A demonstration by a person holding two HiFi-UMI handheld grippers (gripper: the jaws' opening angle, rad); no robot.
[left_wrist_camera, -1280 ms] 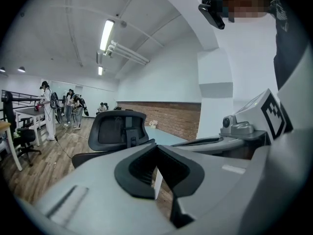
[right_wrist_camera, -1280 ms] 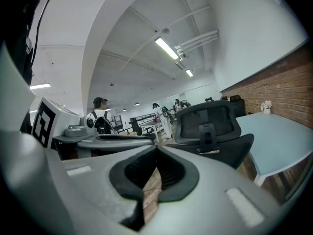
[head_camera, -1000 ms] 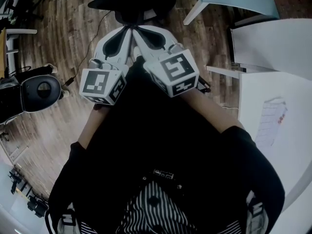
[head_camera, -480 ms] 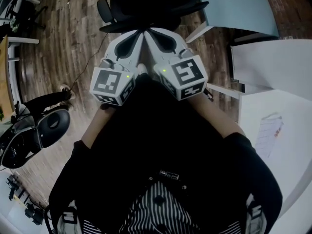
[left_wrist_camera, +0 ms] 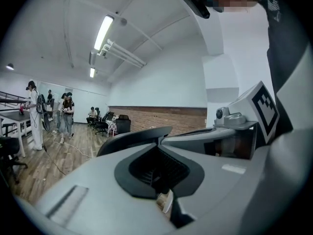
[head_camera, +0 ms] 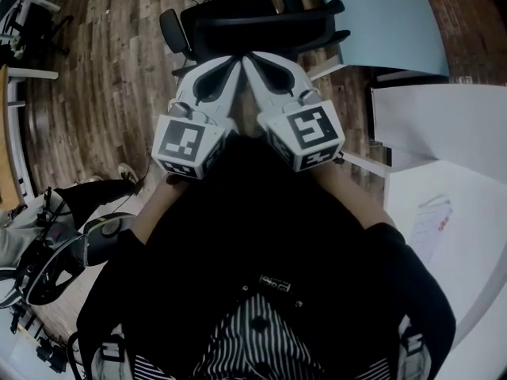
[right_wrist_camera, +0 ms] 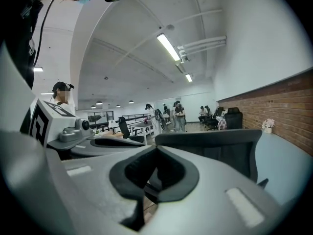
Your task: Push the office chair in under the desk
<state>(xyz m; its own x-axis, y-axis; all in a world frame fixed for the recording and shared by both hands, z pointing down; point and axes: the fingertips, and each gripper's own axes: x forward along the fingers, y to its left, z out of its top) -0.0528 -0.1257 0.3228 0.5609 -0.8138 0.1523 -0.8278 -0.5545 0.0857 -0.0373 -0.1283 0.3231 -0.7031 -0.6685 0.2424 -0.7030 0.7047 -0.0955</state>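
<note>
The black office chair (head_camera: 253, 24) stands at the top of the head view, seen from behind and above, with its right side at the edge of the pale blue-green desk top (head_camera: 384, 14). My left gripper (head_camera: 234, 58) and right gripper (head_camera: 248, 57) are side by side, both shut and holding nothing, their tips right at the top edge of the backrest. I cannot tell whether the tips touch it. The backrest's edge (left_wrist_camera: 132, 140) lies just beyond my left gripper (left_wrist_camera: 159, 145) in the left gripper view. In the right gripper view the backrest (right_wrist_camera: 210, 143) stands close ahead of my right gripper (right_wrist_camera: 156, 150).
A white table (head_camera: 451, 125) with a sheet of paper (head_camera: 432, 220) fills the right side. White desk legs (head_camera: 325, 68) stand near the chair. Another person with a second dark chair (head_camera: 47, 260) is at the lower left on the wooden floor (head_camera: 103, 77). Several people stand far off.
More of the chair has come into the head view, and it now sits closer to the desk's edge. Both grippers stayed shut behind its backrest. The person and chair at the left shifted down.
</note>
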